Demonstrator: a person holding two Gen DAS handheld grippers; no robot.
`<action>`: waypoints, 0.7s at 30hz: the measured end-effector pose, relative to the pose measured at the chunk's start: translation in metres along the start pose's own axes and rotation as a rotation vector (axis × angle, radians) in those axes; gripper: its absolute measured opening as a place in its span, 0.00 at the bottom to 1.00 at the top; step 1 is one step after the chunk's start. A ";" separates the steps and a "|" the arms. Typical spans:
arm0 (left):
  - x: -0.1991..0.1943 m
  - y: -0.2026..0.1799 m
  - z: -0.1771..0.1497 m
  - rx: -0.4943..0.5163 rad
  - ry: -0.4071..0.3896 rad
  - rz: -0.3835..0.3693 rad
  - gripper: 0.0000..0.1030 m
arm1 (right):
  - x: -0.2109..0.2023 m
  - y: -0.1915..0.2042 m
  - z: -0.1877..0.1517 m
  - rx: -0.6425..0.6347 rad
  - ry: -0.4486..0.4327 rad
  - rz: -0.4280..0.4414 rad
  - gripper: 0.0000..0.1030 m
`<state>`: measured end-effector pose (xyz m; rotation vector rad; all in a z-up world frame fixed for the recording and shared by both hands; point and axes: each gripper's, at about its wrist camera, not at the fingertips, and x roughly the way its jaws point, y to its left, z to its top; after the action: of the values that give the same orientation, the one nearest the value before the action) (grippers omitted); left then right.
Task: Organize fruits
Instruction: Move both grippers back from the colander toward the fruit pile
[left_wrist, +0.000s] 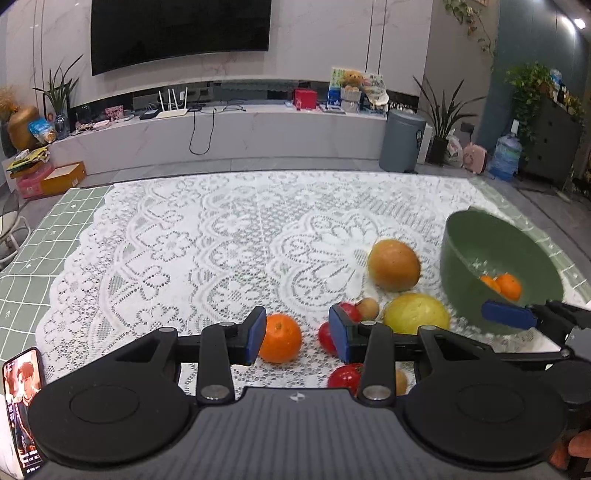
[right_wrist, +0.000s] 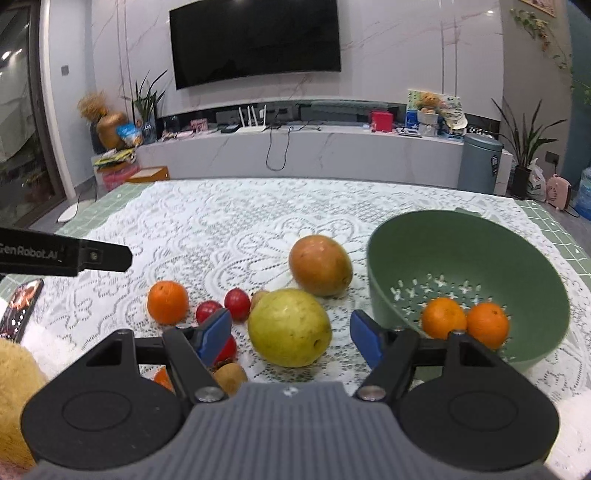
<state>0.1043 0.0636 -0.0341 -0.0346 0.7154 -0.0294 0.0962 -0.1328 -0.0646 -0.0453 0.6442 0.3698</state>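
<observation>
two oranges (right_wrist: 465, 324) lie in the green bowl (right_wrist: 406, 236). an orange (left_wrist: 279, 337), mango (right_wrist: 320, 265), yellow fruit (right_wrist: 289, 327) and small red ones wait on the table (left_wrist: 184, 236). both the left tool (left_wrist: 297, 336) and right tool (right_wrist: 289, 334) are open, empty.

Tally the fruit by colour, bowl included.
Orange: 3, one on the cloth, two in the green bowl
Red: 3
Small brown: 2
Yellow-green: 1
Large orange-red: 1
Total: 10; a half-hidden orange patch at the near edge is not counted
</observation>
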 end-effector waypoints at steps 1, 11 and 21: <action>0.004 0.000 -0.001 0.007 0.011 0.007 0.46 | 0.003 0.000 0.000 -0.003 0.008 -0.002 0.68; 0.048 0.007 -0.009 -0.014 0.115 0.001 0.45 | 0.034 -0.001 0.000 0.022 0.074 0.014 0.74; 0.072 0.012 -0.016 -0.039 0.131 0.027 0.53 | 0.058 -0.006 0.000 0.075 0.128 0.035 0.74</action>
<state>0.1487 0.0728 -0.0935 -0.0605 0.8474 0.0080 0.1404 -0.1196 -0.0996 0.0137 0.7861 0.3783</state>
